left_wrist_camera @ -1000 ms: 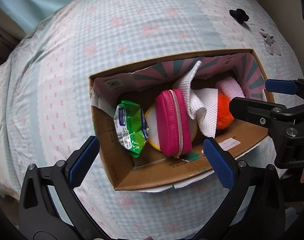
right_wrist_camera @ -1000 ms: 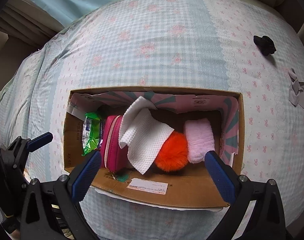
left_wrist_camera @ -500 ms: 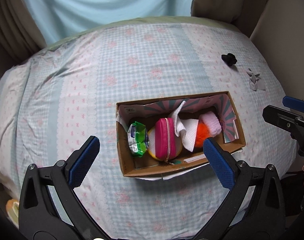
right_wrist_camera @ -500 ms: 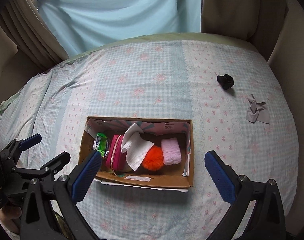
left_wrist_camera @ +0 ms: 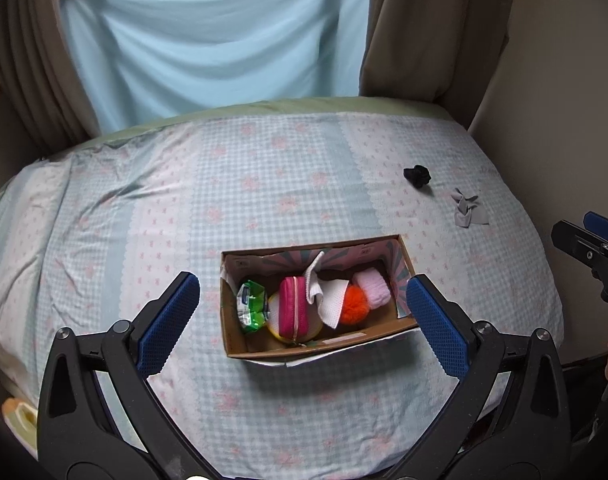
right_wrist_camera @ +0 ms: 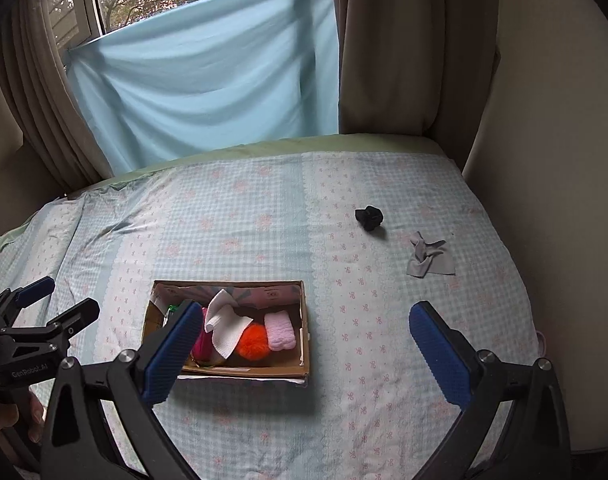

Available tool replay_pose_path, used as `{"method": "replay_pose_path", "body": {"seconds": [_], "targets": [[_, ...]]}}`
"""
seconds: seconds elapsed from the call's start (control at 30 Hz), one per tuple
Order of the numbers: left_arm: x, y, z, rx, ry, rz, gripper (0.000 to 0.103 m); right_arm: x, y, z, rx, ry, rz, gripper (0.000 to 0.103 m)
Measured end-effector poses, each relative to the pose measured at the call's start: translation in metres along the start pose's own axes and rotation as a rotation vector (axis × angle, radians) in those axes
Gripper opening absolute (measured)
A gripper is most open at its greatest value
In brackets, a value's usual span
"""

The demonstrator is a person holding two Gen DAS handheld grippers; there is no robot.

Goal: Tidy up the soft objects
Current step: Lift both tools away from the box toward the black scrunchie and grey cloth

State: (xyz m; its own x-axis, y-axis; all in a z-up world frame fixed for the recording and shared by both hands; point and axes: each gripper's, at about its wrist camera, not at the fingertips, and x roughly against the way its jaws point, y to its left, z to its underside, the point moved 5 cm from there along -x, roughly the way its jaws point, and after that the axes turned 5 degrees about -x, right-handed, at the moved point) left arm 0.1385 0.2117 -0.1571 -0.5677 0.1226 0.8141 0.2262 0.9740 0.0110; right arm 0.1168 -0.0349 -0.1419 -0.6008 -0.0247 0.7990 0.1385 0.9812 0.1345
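An open cardboard box (left_wrist_camera: 236, 344) (right_wrist_camera: 307, 344) sits on the bed. It holds a green packet (left_wrist_camera: 251, 307), a pink zip pouch (left_wrist_camera: 292, 315), a white cloth (left_wrist_camera: 331, 302) (right_wrist_camera: 226, 328), an orange pom-pom (left_wrist_camera: 354, 308) (right_wrist_camera: 254, 341) and a pale pink roll (left_wrist_camera: 371, 289) (right_wrist_camera: 280, 332). A black scrunchie (left_wrist_camera: 417, 176) (right_wrist_camera: 369, 217) and a grey cloth (left_wrist_camera: 467, 213) (right_wrist_camera: 427, 256) lie on the bed to the right. My left gripper (left_wrist_camera: 302, 324) is open and empty, high above the box. My right gripper (right_wrist_camera: 304, 354) is open and empty, high above the bed just right of the box.
The bed (left_wrist_camera: 264, 184) has a blue-and-pink checked cover. A blue sheet (right_wrist_camera: 208, 80) and beige curtains (right_wrist_camera: 383, 48) hang behind it. A wall (right_wrist_camera: 551, 160) borders the bed's right side. A yellow object (left_wrist_camera: 18, 418) shows at the bed's lower left edge.
Both grippers have pulled up and back from the box, so it looks much smaller. The box contents, scrunchie and grey cloth have not moved.
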Motion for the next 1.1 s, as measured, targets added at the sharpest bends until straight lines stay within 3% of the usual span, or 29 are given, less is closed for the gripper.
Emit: {"method": "replay_pose_path", "body": {"seconds": [0.33,0.57,0.87,1.1], "targets": [[-0.009,-0.074,-0.049,-0.069,-0.059,0.069,0.103,0.010,-0.088,-0.028,-0.084,-0.078,0.081,0.103],[-0.053,-0.138,-0.090,-0.115,-0.047,0.118,0.103,-0.023,-0.164,-0.054,-0.145,-0.068,0.114,0.103],[-0.170,-0.228,-0.138,-0.132,0.066,0.160,0.103,-0.125,-0.245,-0.075,-0.216,-0.006,0.098,0.103],[-0.285,-0.268,-0.157,-0.159,0.148,0.175,0.103,-0.221,-0.277,-0.069,-0.202,0.035,0.063,0.103]]}}
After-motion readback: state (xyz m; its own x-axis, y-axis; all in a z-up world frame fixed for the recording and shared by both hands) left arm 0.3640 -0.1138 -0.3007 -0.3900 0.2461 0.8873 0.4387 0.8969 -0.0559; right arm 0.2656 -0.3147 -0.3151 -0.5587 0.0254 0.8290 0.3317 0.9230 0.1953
